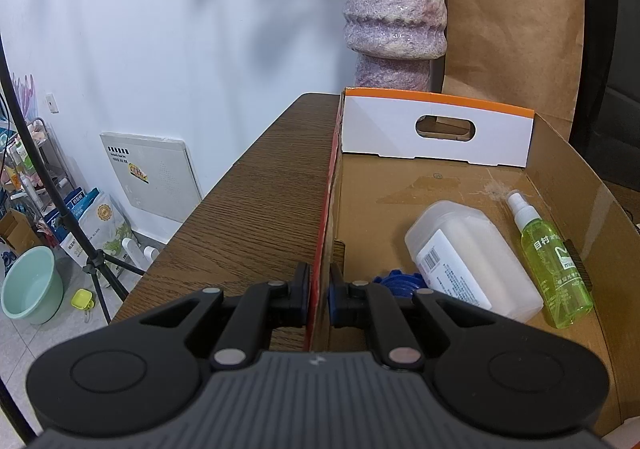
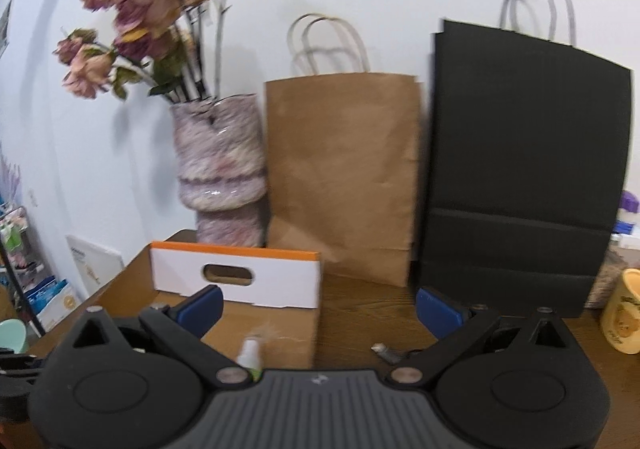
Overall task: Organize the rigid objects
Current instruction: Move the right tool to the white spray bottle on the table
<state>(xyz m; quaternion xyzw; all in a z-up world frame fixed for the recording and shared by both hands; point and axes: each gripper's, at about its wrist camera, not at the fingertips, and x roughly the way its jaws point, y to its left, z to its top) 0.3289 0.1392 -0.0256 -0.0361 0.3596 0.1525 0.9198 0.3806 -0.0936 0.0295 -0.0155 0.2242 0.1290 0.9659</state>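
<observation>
A cardboard box [image 1: 460, 185] with a white and orange end flap lies open on the wooden table [image 1: 248, 209]. Inside it lie a white plastic bottle [image 1: 472, 257] with a blue cap [image 1: 398, 281] and a green spray bottle [image 1: 556, 269]. My left gripper [image 1: 319, 293] is shut on the box's left wall near its front corner. My right gripper [image 2: 318, 305] is open and empty, above the box's right edge [image 2: 316, 313]. The spray bottle's white top [image 2: 248, 353] shows just below it. A small dark object [image 2: 386, 352] lies on the table right of the box.
A mottled pink vase [image 2: 220, 169] with dried flowers, a brown paper bag [image 2: 344, 177] and a black paper bag [image 2: 520, 169] stand along the wall behind the box. A yellow mug [image 2: 624, 313] stands at the right. The table's left edge drops to a cluttered floor [image 1: 60, 289].
</observation>
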